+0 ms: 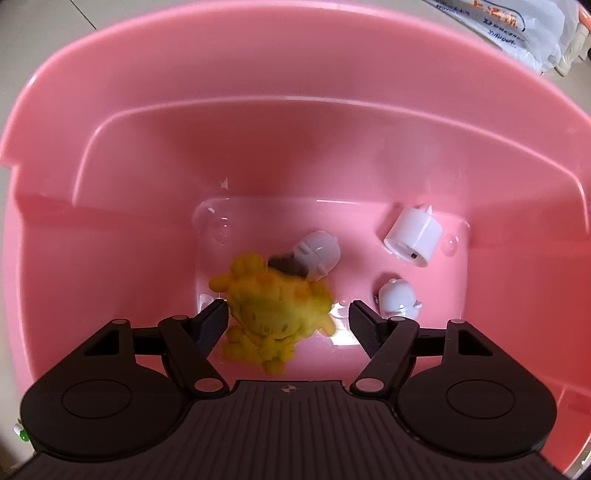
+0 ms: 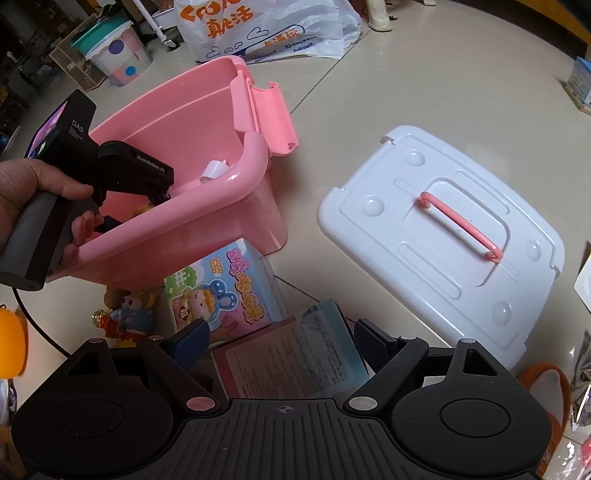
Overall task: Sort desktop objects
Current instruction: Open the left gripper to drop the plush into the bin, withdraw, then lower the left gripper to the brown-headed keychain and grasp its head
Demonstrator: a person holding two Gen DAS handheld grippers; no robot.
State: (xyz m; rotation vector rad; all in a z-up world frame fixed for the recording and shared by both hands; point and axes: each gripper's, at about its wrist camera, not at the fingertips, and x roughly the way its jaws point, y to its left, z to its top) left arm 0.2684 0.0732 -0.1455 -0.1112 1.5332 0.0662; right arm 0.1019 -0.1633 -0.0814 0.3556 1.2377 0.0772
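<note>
My left gripper (image 1: pixel 286 319) is open inside the pink bin (image 1: pixel 258 122), jaws wide apart. A yellow plush toy (image 1: pixel 271 312) lies blurred on the bin floor between the fingers; only the left finger is close to it. Two small white figures (image 1: pixel 318 253) (image 1: pixel 399 297) and a white cylinder (image 1: pixel 413 236) also lie on the bin floor. My right gripper (image 2: pixel 282 341) is open around a pink and blue box (image 2: pixel 295 354), fingers on either side; whether they touch it I cannot tell. In the right wrist view the left gripper (image 2: pixel 133 177) reaches into the bin (image 2: pixel 177 206).
A white lid with a pink handle (image 2: pixel 443 236) lies right of the bin. A colourful toy box (image 2: pixel 221 291) and a small blue figure (image 2: pixel 135 314) sit in front of the bin. A plastic bag (image 2: pixel 258 29) lies behind it. An orange object (image 2: pixel 11 343) is at far left.
</note>
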